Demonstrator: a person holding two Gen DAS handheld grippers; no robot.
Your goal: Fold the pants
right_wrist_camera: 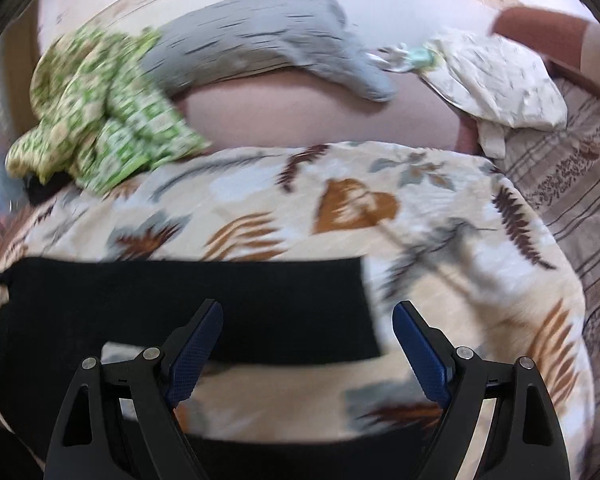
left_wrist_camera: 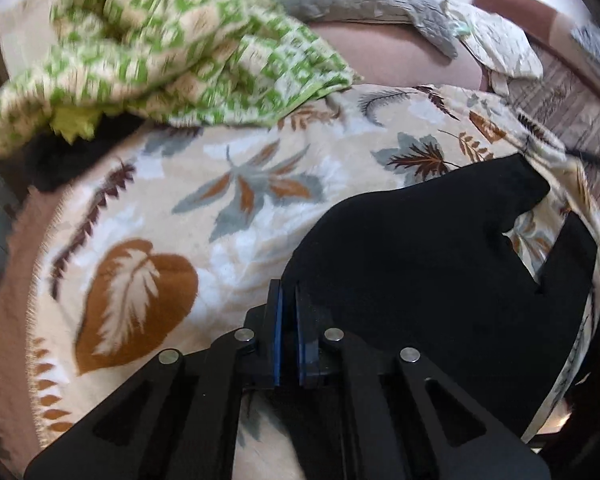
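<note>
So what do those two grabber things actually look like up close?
Both look alike. The left gripper and right gripper are matte black plastic linkages with triangular cut-outs and round silver pivot pins. Their fingers carry blue textured pads. No cables, markings or sleeves show.

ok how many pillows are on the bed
2: a grey pillow along the far edge, and a white crinkled pillow to its right near the bed's corner. The green patterned blanket could hide more.

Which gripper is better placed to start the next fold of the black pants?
Left. The left gripper is shut at the edge of the black pants, seemingly pinching it. The right gripper hangs open above them, holding nothing.
</note>
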